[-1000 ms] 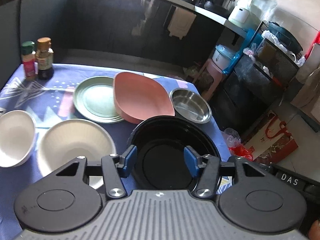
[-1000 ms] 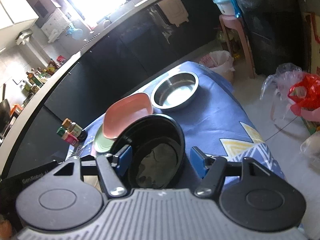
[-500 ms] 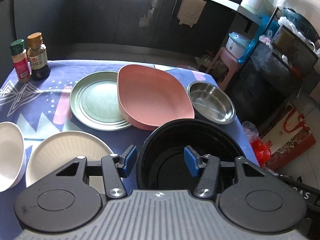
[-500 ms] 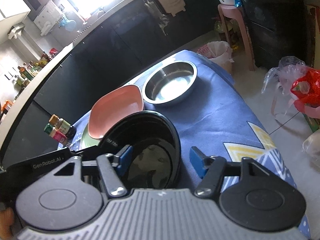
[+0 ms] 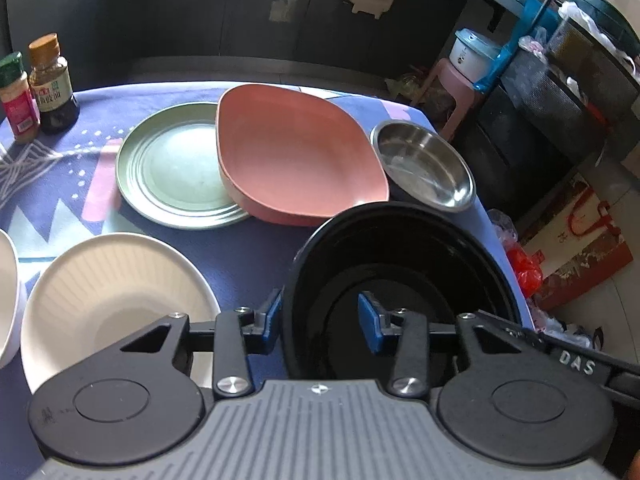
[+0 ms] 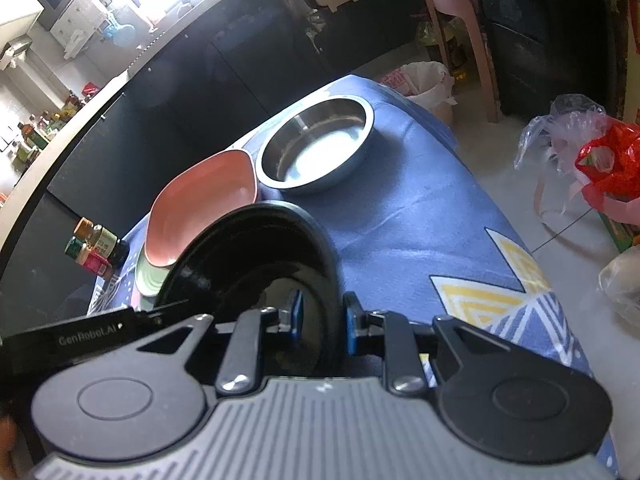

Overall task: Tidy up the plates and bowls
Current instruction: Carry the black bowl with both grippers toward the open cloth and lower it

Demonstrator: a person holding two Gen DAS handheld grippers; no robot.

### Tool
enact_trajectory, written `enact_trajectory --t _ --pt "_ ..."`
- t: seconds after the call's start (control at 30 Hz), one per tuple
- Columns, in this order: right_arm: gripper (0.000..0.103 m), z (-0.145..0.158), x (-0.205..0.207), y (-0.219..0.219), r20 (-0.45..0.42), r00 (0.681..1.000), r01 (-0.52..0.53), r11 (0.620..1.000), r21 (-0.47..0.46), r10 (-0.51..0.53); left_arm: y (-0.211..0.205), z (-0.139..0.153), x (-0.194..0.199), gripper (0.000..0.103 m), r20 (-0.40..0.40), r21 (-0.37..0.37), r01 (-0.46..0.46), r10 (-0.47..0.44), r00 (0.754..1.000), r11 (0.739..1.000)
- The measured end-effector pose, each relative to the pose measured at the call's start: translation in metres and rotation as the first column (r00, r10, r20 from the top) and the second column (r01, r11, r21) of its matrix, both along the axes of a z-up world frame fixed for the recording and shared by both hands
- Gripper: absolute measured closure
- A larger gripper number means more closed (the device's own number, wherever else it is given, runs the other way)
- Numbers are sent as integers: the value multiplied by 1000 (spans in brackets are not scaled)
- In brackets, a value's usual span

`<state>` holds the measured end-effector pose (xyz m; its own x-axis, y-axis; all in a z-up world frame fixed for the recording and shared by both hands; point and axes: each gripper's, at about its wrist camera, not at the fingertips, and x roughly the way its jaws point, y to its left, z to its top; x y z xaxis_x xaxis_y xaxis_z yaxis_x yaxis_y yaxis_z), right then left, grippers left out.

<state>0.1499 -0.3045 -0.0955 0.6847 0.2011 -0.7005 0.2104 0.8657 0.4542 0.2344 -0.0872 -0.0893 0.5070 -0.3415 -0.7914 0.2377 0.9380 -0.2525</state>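
Left wrist view: your left gripper [image 5: 320, 317] straddles the near left rim of the black bowl [image 5: 420, 248], fingers spread either side of the wall, not pinching. Beyond lie the white bowl [image 5: 112, 296], green plate [image 5: 172, 172], pink dish [image 5: 296, 152] and steel bowl [image 5: 424, 164].

Right wrist view: your right gripper [image 6: 320, 318] is clenched on the black bowl's [image 6: 248, 256] right rim, the bowl tilted over the tablecloth [image 6: 400, 216].

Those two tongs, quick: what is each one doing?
Left tongs: straddling the black bowl's rim, not clamped.
Right tongs: shut on the bowl's rim.
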Motion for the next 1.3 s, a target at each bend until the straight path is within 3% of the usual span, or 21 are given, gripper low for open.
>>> enact_trajectory --t 0.17,0.33,0.43,0.7,0.93,1.3 --pt "53 11 -12 1 36 999 8 1000 -29 -7 -5 17 -19 68 70 26 14 -16 997 1000" --pt "54 28 -30 0 82 996 25 998 -50 -21 -3 34 -36 87 102 44 6 -10 995 999" --pt "61 36 -40 -3 102 994 26 999 -32 -23 7 42 -43 90 90 13 -26 25 996 1000" --pt "66 52 -65 7 141 990 -11 1000 6 10 27 66 -83 90 139 -17 -46 48 989 999" --pt "66 71 -91 36 174 982 -66 997 -43 73 56 84 -126 90 195 -35 -76 82 977 996" --pt "65 66 -116 85 157 971 -164 980 -117 181 108 68 -176 90 191 -32 -156 160 968 987"
